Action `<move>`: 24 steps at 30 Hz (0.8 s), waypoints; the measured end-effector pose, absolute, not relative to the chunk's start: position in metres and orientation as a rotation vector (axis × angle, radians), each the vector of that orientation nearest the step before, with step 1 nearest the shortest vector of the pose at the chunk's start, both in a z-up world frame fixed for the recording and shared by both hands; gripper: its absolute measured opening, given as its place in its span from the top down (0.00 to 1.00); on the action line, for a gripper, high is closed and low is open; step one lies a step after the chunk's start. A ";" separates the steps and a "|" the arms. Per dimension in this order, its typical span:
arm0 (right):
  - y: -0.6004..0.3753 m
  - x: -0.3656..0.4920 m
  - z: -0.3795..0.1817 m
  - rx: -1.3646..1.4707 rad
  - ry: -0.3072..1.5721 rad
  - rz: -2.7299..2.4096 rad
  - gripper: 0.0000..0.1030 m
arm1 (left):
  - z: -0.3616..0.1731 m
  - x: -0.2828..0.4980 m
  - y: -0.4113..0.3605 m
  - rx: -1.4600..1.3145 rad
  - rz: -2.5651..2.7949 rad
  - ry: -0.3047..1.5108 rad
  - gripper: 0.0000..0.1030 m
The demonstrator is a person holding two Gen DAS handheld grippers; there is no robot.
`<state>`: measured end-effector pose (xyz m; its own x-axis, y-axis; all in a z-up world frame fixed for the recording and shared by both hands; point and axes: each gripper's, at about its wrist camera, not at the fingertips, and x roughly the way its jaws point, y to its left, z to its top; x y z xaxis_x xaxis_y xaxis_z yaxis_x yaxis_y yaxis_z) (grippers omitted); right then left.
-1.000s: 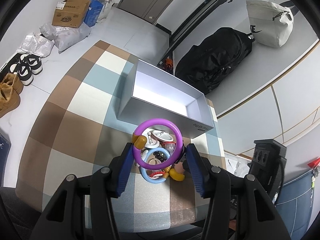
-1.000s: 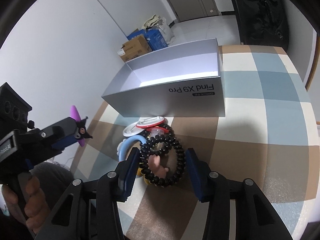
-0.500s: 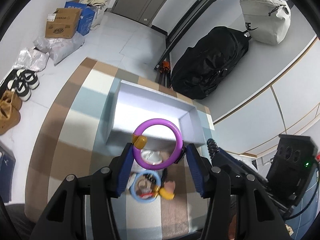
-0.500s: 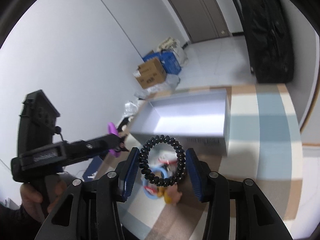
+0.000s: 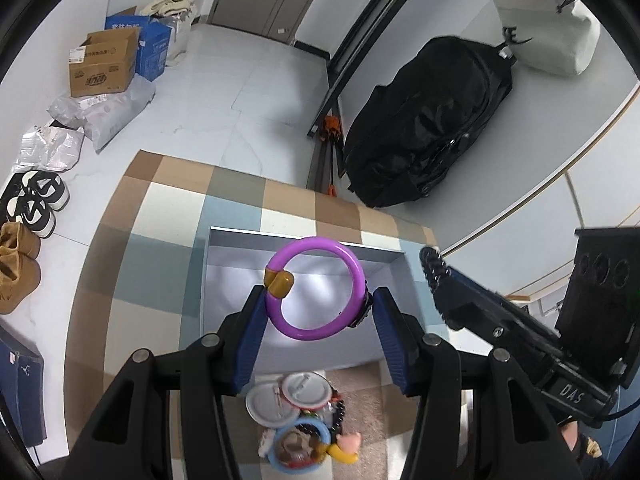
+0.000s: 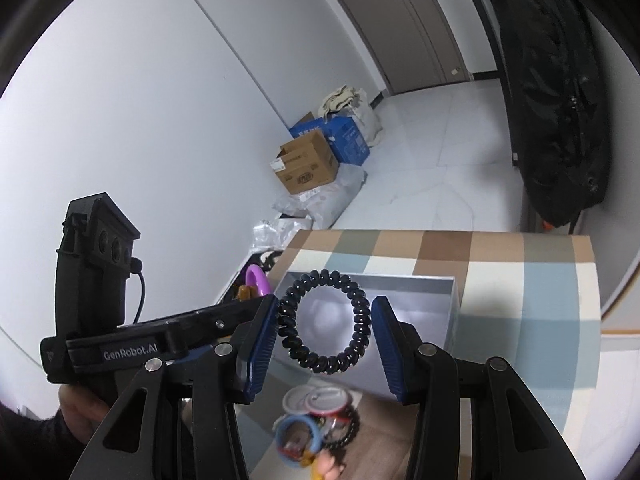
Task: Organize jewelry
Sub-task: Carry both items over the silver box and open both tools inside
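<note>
Both claws are hanging over the open box (image 5: 224, 280), the left claw (image 5: 316, 300) pinching the purple ring (image 5: 316, 288) and the right claw (image 6: 324, 324) the black coil (image 6: 324, 320), and they are risking a knock that drops either outside

Left tongs (image 5: 316, 300), right tongs (image 6: 324, 328): both angled down, pads clamped, side by side.

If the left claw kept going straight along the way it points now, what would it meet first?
Most likely the open grey box: the left claw, shut on the purple ring, points down into its white interior. Depth is hard to judge.
</note>
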<state>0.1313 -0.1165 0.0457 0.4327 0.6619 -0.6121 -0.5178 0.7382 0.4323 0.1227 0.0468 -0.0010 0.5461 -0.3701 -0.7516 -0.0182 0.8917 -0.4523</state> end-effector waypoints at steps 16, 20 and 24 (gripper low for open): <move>-0.111 0.168 0.002 0.198 0.954 0.722 0.55 | -0.026 0.141 0.050 -0.436 -0.240 1.057 0.54; -0.111 0.171 0.001 0.209 0.956 0.712 0.52 | -0.027 0.144 0.054 -0.454 -0.227 1.050 0.53; -0.114 0.173 0.003 0.233 0.938 0.708 0.49 | -0.028 0.147 0.058 -0.511 -0.242 1.026 0.45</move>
